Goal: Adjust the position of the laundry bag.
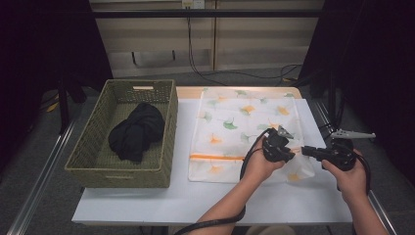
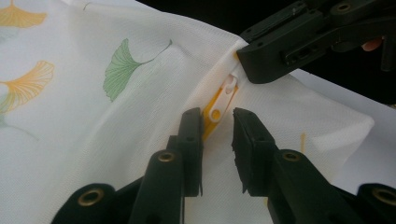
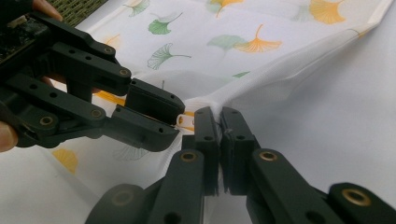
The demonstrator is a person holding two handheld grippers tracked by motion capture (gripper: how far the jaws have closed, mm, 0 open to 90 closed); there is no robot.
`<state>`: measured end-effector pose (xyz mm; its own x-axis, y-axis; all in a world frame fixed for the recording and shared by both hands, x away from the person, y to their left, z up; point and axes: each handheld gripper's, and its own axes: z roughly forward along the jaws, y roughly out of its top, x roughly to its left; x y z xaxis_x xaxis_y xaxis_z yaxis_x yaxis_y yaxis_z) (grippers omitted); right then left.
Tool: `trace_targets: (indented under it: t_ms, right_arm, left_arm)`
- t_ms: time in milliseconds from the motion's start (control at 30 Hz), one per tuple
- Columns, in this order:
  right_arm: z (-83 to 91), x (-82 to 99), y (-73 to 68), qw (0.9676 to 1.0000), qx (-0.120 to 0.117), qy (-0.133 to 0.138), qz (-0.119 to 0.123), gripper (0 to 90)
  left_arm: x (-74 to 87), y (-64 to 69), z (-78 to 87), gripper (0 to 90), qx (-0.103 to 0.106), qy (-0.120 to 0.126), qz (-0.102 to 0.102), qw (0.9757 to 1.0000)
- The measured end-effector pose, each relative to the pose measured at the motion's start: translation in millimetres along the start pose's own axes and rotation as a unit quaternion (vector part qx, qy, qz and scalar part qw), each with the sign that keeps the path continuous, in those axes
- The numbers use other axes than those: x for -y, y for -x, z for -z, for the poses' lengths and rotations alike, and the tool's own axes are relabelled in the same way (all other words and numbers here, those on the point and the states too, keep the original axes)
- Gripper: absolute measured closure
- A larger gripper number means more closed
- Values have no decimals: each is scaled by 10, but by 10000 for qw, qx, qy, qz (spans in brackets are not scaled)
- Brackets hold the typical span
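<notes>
Two grippers on the zipper end of the mesh bag

Right gripper [image 3: 219,116]: jaws pressed together, pinching a fold of the white bag [image 1: 244,127] at the end of the orange zipper [image 1: 215,157]. Fabric tents up from that pinch.

Left gripper [image 2: 218,122]: jaws part open with a narrow gap. White zipper pull [image 2: 223,98] sits right at the tips, between them. Pads are not pressing on it in the left gripper view. No firm grip visible.

From the high view both grippers [image 1: 286,149] [image 1: 307,151] meet tip to tip at the bag's near right corner, hands behind them.

Hard to make out:
- Left gripper's jaws cover most of the pull in the right gripper view, so contact can't be confirmed from that side.
- Zipper teeth under the tented fabric are mostly hidden; a short orange stretch shows.
- Whether the zipper is open or closed along its length: cannot tell.

Bag: lies flat on the white table [image 1: 147,200], right of centre, ginkgo-leaf print. Long axis runs away from the person; zipper runs crosswise near the near edge, pull at its right end.

Wicker basket [image 1: 169,122] stands to the left, just beside the bag, with a dark bundled garment [image 1: 137,129] inside.
</notes>
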<state>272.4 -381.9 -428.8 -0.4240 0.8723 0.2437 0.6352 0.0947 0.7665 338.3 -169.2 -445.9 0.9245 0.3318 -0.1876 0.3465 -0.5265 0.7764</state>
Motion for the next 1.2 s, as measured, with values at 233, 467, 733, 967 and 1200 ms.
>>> trace_targets:
  t_ms: [233, 467, 733, 967, 1200]
  right_arm:
    - [12, -4, -8, 10000, 1, 2, 1, 868]
    - [9, -14, -2, 10000, -17, 37, 4, 868]
    - [1, -11, 0, 10000, -27, 34, 23, 868]
    - [-4, -5, -16, 10000, -19, 0, -13, 868]
    - [-24, -19, -22, 10000, -54, 11, 55, 867]
  left_arm:
    - [-11, 10, -12, 763, 2, 14, -25, 10000]
    - [-14, -7, 1, 847, 108, 38, -85, 9999]
    - [-37, -5, -11, 841, 137, 45, 93, 9999]
    - [-73, 8, -31, 881, 202, -15, 133, 9997]
    - [-65, -4, -50, 895, 213, -24, 238, 9995]
